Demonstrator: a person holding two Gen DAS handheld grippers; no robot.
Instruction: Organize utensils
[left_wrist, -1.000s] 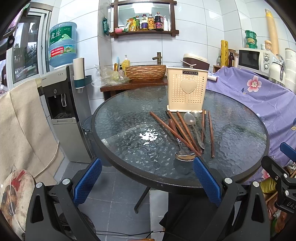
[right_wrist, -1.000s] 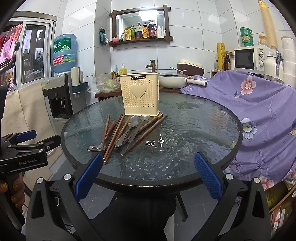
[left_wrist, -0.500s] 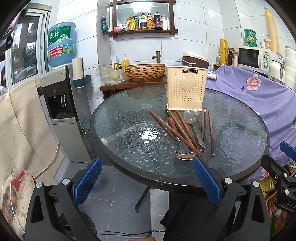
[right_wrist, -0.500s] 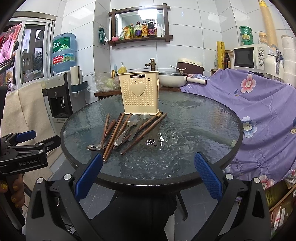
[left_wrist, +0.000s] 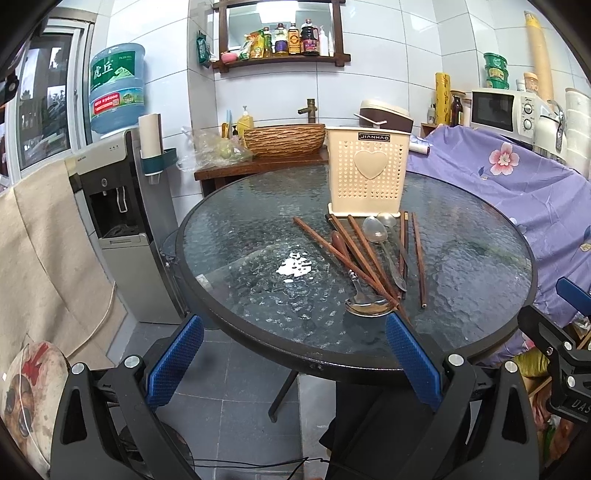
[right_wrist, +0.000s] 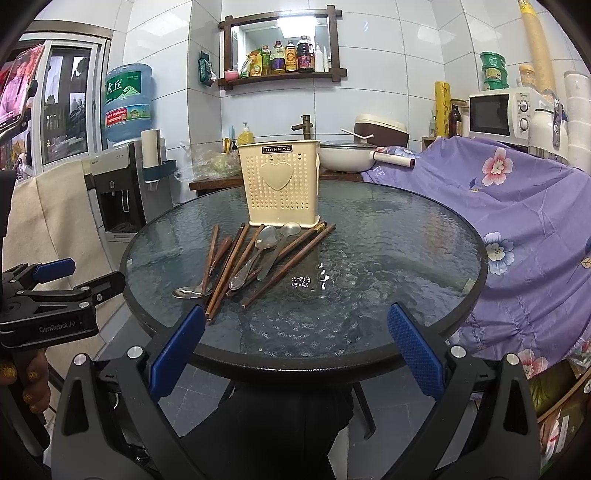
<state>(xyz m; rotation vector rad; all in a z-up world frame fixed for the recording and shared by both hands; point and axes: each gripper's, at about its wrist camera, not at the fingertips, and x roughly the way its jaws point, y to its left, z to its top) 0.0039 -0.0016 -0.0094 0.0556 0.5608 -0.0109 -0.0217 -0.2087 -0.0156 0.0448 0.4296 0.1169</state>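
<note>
A cream utensil holder (left_wrist: 367, 173) (right_wrist: 281, 186) with a heart stands upright on the round glass table (left_wrist: 258, 236) (right_wrist: 388, 240). In front of it lie several brown chopsticks (left_wrist: 354, 254) (right_wrist: 229, 266) and three metal spoons (left_wrist: 365, 304) (right_wrist: 264, 240) in a loose pile. My left gripper (left_wrist: 293, 354) is open and empty, below the table's near edge. My right gripper (right_wrist: 295, 347) is open and empty at the near edge. The left gripper also shows at the left of the right wrist view (right_wrist: 55, 295).
A water dispenser (left_wrist: 110, 206) stands left of the table. A purple flowered cloth (right_wrist: 517, 206) covers furniture on the right. A wooden counter with a basin (left_wrist: 284, 138) and a pan (right_wrist: 347, 157) stands behind. A microwave (right_wrist: 498, 114) is at the back right.
Both grippers have shifted very slightly; the table and holder sit a touch lower in the views. No utensil has moved.
</note>
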